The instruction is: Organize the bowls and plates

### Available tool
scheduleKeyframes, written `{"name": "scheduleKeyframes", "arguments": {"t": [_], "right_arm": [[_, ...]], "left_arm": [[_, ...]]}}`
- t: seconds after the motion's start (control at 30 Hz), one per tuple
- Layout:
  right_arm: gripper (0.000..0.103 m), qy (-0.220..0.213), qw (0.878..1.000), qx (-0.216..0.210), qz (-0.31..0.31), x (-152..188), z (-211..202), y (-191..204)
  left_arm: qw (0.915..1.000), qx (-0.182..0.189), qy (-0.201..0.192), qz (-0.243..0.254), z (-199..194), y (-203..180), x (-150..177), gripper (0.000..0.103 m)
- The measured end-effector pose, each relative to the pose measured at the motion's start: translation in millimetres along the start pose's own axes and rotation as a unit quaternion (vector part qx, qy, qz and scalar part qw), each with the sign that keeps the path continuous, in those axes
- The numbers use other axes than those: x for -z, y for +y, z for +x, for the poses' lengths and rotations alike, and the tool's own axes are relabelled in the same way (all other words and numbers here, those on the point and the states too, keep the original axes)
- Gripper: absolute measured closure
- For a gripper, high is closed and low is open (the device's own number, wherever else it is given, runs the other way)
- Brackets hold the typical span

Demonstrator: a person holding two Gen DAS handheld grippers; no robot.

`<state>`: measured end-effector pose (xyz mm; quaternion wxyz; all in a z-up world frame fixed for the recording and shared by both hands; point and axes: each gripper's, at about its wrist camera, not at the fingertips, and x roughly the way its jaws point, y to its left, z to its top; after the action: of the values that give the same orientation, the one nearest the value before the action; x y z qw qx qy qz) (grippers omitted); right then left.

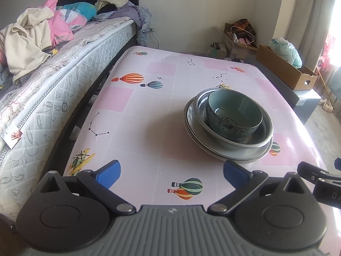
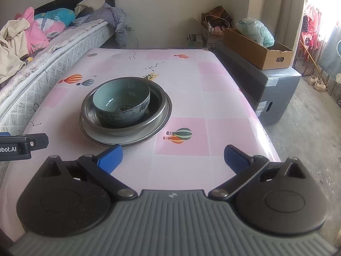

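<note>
1. Bowls and a plate sit in one stack on the surface [image 1: 132,115]: a teal ceramic bowl [image 1: 234,115] sits inside a wider metal bowl [image 1: 234,136], and that sits on a metal plate [image 1: 251,156].
2. From the right wrist view the same stack reads as teal bowl [image 2: 121,102], metal bowl [image 2: 157,106] and plate [image 2: 102,137], with the teal bowl off-centre in the metal bowl, close to its left wall.
3. The stack is in the middle of the surface, nearer the near edge than the far one, and apart from all edges.
4. The surface is covered with a pink-and-white checked cloth printed with hot-air balloons and star patterns.
5. The left gripper [image 1: 171,173] hangs over the near edge, its jaws spread wide and holding nothing; the blue pad on its right side is near the plate's rim, not touching it.
6. The right gripper [image 2: 173,159] hangs over the near right corner, jaws likewise spread wide and empty, the stack ahead of its left pad.
7. A bed [image 1: 70,72] piled with clothes runs along the left edge of the surface.
8. A cardboard box [image 2: 257,50] rests on a dark cabinet [image 2: 275,89] beside the right edge.
</note>
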<state>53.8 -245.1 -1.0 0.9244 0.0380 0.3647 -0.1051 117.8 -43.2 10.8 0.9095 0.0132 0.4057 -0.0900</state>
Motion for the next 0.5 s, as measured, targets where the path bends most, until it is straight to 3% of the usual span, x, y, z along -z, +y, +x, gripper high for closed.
{"name": "scheduleKeyframes", "arguments": {"t": [0.5], "right_arm": [[0.001,0.003,1.000,-0.002,0.002,0.1,2.5,-0.6]], "left_arm": [[1.0000,0.000,0.001,0.000,-0.3,-0.2,0.2,0.000]]}}
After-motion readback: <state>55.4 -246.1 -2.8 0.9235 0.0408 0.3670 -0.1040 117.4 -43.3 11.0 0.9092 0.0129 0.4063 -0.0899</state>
